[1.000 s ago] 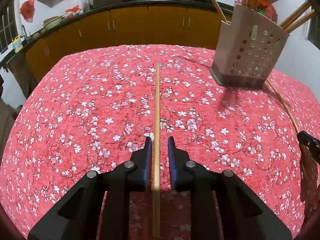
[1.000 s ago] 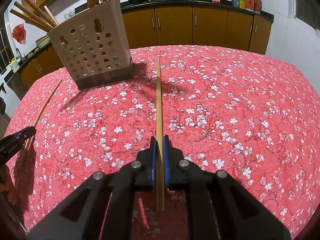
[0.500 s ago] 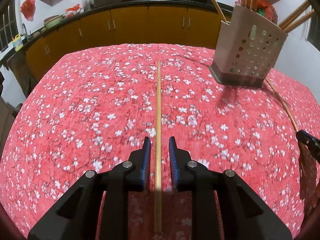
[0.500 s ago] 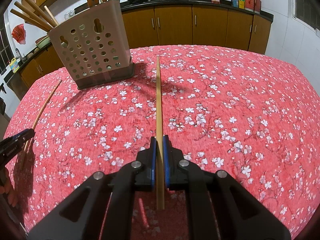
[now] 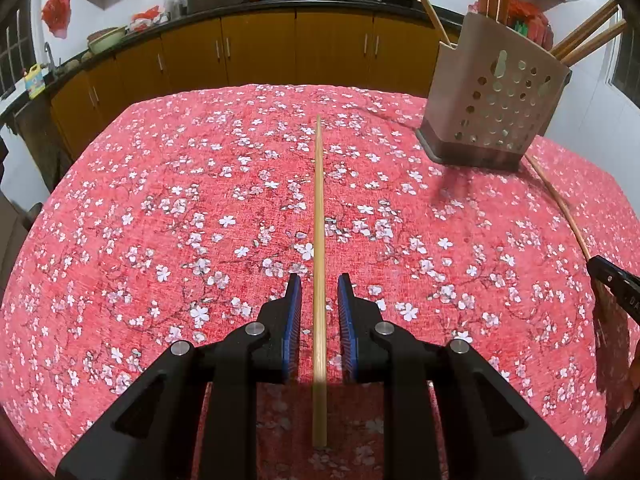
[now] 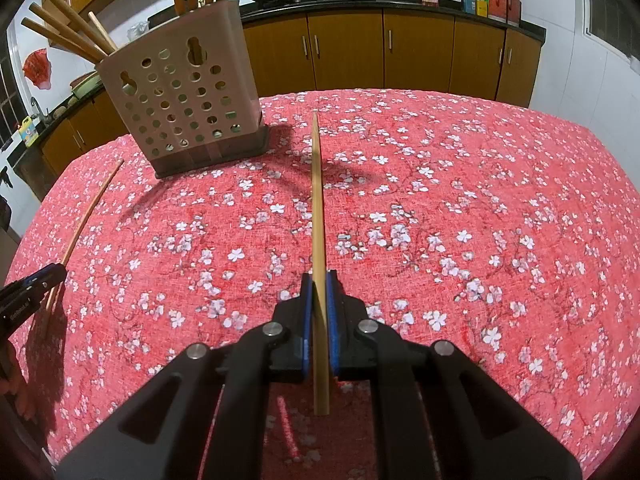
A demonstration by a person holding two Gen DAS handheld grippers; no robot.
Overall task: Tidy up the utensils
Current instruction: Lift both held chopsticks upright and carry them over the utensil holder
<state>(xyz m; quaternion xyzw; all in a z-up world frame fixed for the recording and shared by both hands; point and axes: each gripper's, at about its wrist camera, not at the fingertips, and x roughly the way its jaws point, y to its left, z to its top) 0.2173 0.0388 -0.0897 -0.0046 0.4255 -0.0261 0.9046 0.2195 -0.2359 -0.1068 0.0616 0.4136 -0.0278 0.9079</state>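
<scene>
A bamboo chopstick (image 5: 319,216) lies on the red floral tablecloth (image 5: 160,208), running between the pads of my left gripper (image 5: 319,284), which is open and straddles it without touching. My right gripper (image 6: 319,280) is shut on a second chopstick (image 6: 317,200) and holds it pointing forward above the cloth. A beige perforated utensil holder (image 5: 494,100) with several wooden utensils stands at the far right in the left wrist view and at the far left in the right wrist view (image 6: 180,100).
Brown kitchen cabinets (image 5: 296,52) and a counter with woks run behind the table. The right gripper's tip (image 5: 612,284) shows at the left view's right edge; the left gripper's tip (image 6: 28,292) shows at the right view's left edge.
My left gripper's pads have opened a little wider around the lying chopstick and the view has shifted slightly. The right gripper has kept its hold and barely moved.
</scene>
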